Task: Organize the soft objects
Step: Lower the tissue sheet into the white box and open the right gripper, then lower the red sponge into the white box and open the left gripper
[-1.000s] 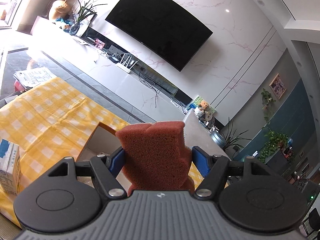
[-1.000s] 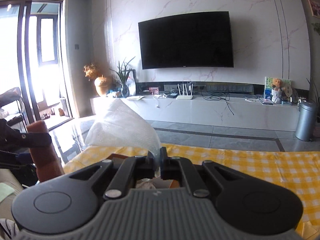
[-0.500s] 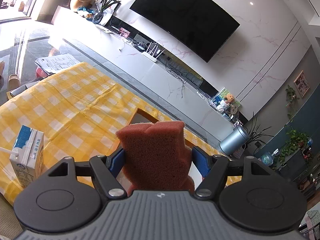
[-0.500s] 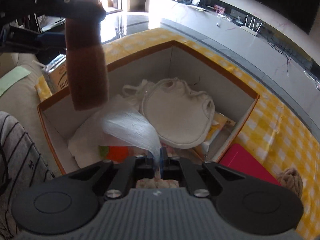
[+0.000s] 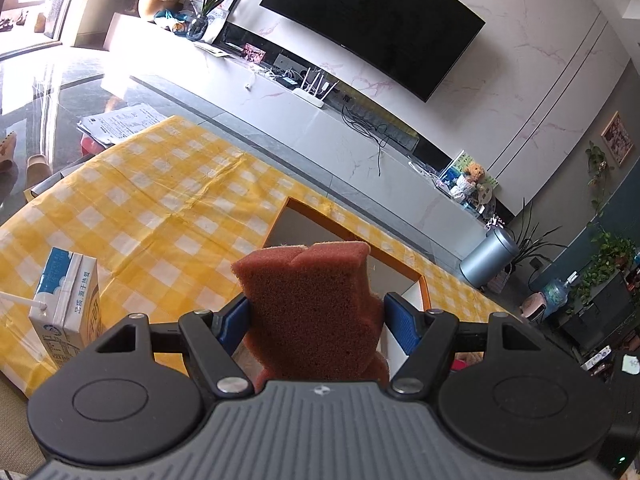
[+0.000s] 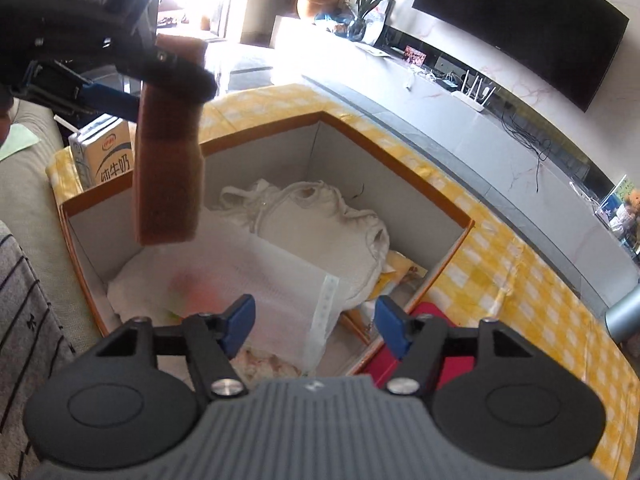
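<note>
Left wrist view: the left tongs (image 5: 316, 320) are clamped on a brown sponge (image 5: 308, 300), which blocks most of the box (image 5: 316, 220) behind it on the yellow checked table (image 5: 160, 200). A milk carton (image 5: 66, 304) stands close by.

Right wrist view: the right tongs (image 6: 314, 322) are spread wide with nothing in them, above the box (image 6: 400, 168). Inside it are a white mesh bag (image 6: 260, 280), a cream cloth (image 6: 320, 232) and something orange, too blurry to identify. The sponge (image 6: 168, 168) hangs over the box's left side.

A brown sponge (image 5: 316, 304) is clamped upright between the blue pads (image 5: 402, 320) of the left hand-held gripper (image 5: 318, 316). Beyond the sponge, an orange-rimmed box (image 5: 348, 236) is seen on the yellow checked surface (image 5: 160, 208). Left of the sponge, a milk carton (image 5: 66, 304) is stood upright on that surface.
</note>
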`<control>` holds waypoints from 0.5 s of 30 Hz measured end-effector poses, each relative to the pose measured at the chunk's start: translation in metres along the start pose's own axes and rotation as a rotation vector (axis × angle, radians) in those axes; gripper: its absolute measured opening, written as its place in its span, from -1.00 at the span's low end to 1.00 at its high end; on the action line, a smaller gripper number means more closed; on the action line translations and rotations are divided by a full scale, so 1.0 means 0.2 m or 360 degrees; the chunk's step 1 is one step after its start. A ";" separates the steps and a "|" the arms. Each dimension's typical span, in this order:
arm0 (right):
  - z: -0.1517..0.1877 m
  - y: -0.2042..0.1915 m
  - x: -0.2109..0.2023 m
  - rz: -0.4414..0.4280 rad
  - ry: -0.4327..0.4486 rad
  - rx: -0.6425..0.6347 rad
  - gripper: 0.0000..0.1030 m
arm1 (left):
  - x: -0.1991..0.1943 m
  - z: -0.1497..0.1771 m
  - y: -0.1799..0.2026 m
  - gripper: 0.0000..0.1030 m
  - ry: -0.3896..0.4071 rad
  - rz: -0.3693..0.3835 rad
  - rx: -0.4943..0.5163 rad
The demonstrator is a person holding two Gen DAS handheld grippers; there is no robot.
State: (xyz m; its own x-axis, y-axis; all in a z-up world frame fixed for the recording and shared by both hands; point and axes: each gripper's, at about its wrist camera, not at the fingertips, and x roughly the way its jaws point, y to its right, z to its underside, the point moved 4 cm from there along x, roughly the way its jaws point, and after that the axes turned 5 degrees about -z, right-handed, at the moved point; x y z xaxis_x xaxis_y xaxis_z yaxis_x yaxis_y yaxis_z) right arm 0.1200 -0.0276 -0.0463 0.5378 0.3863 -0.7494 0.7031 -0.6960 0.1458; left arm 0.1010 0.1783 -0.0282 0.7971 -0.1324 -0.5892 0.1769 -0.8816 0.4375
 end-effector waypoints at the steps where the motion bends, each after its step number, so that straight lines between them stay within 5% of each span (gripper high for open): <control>1: 0.00 0.02 -0.02 0.0003 0.0019 0.0016 0.33 | 0.01 0.00 0.02 0.60 -0.0003 -0.0022 0.0035; 8: -0.05 0.19 -0.04 0.0048 0.0194 0.0245 0.49 | 0.08 -0.01 0.14 0.60 -0.0037 -0.0309 0.0325; 15: -0.02 0.27 0.01 -0.0003 0.0282 0.0462 0.49 | 0.22 0.14 0.24 0.61 -0.0305 -0.0483 0.0824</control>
State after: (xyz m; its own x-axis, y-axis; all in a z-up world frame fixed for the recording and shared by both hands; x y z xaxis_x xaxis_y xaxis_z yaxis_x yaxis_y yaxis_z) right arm 0.1620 -0.0618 -0.0375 0.6270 0.4695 -0.6217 0.5561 -0.8286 -0.0649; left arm 0.1282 0.1177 -0.0523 0.6293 0.1214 -0.7676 0.0381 -0.9914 -0.1256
